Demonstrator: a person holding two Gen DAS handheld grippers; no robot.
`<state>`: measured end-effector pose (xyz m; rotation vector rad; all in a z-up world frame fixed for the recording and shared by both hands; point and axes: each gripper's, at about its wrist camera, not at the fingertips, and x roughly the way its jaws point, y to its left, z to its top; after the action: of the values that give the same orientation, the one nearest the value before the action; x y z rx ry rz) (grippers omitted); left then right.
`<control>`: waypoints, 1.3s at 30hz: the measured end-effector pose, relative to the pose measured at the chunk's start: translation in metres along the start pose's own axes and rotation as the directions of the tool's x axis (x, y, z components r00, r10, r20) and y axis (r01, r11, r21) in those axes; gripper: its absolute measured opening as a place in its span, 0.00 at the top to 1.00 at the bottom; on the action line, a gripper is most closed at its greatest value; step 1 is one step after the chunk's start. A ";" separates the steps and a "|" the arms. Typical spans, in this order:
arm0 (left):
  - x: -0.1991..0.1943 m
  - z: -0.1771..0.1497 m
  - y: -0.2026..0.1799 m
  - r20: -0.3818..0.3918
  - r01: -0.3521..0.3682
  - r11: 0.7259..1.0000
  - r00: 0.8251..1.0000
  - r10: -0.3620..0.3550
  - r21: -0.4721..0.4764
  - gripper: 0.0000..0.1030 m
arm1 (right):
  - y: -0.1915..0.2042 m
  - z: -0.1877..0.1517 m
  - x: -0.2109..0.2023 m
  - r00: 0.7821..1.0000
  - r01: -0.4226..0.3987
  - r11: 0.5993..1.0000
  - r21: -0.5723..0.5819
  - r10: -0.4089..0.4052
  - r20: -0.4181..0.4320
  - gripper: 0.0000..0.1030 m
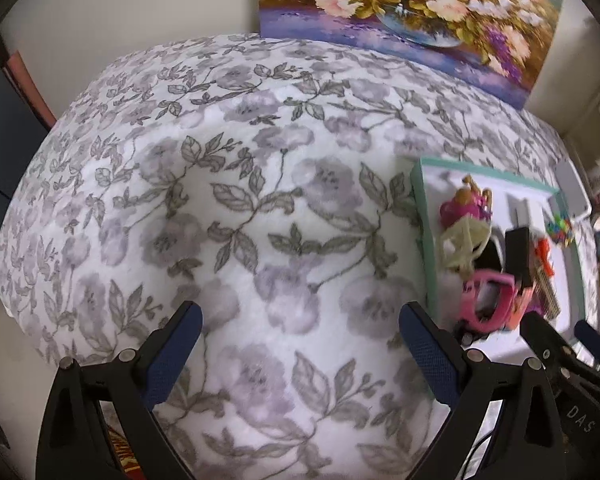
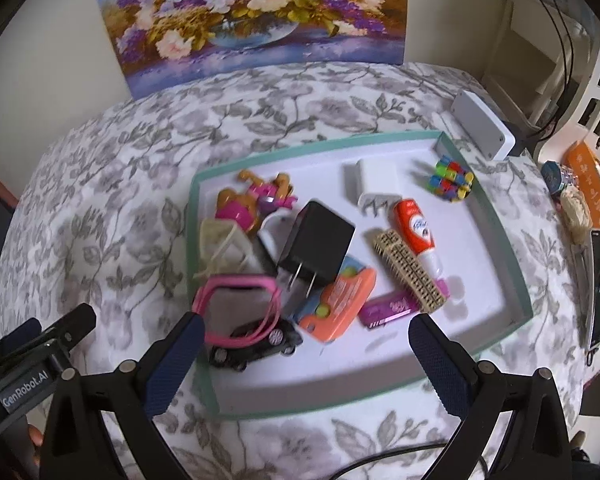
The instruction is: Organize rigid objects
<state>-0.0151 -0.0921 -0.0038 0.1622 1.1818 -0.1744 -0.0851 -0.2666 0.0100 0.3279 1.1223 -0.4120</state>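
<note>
Dozens of small rigid things lie heaped in the green-rimmed tray [image 2: 496, 232] on the floral cloth [image 1: 220, 200]; my right gripper [image 2: 306, 356] hovers spread over its near corner, left gripper [image 1: 300, 344] spread over bare cloth; I'd pick the top-lying black charger [image 2: 320, 240] squarely across its flat sides

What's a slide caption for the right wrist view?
Open right tongs hover over a green-rimmed tray of cluttered small items: black charger, toy car, white adapter.
</note>
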 end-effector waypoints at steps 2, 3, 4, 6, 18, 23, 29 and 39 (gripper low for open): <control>-0.002 -0.005 0.002 -0.001 -0.015 1.000 1.000 0.015 0.006 0.04 | 0.002 -0.006 -0.002 1.000 0.006 1.000 -0.010 -0.006 0.000 0.00; -0.003 -0.007 0.002 -0.001 -0.015 1.000 1.000 0.015 0.005 0.04 | 0.003 -0.009 -0.003 1.000 0.011 1.000 -0.016 -0.011 0.001 0.00; -0.004 -0.010 0.004 -0.001 -0.009 1.000 1.000 0.009 0.003 0.04 | 0.004 -0.012 -0.004 1.000 0.016 1.000 -0.020 -0.016 0.003 0.00; -0.007 -0.013 0.007 0.000 0.006 1.000 1.000 -0.006 -0.007 0.04 | 0.004 -0.018 -0.007 1.000 0.022 0.999 -0.025 -0.022 0.002 0.00; -0.021 -0.019 0.015 0.028 -0.010 1.000 1.000 0.011 -0.026 0.04 | 0.003 -0.039 -0.019 0.999 0.037 0.999 -0.031 -0.037 0.020 0.00; -0.020 -0.020 0.012 0.015 -0.029 1.000 0.999 0.029 -0.002 0.04 | 0.003 -0.037 -0.023 0.999 0.036 0.999 -0.033 -0.035 0.037 0.00; -0.016 -0.020 0.014 -0.005 -0.057 0.998 0.998 0.057 -0.001 0.04 | 0.003 -0.036 -0.021 0.999 0.041 0.998 -0.041 -0.039 0.037 0.00; -0.010 -0.018 0.018 -0.034 -0.061 0.998 0.998 0.061 -0.011 0.04 | 0.005 -0.034 -0.018 0.998 0.045 0.997 -0.056 -0.043 0.038 0.00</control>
<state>-0.0312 -0.0706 -0.0010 0.1911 1.2100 -0.1114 -0.1170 -0.2440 0.0131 0.2450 1.1052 -0.4228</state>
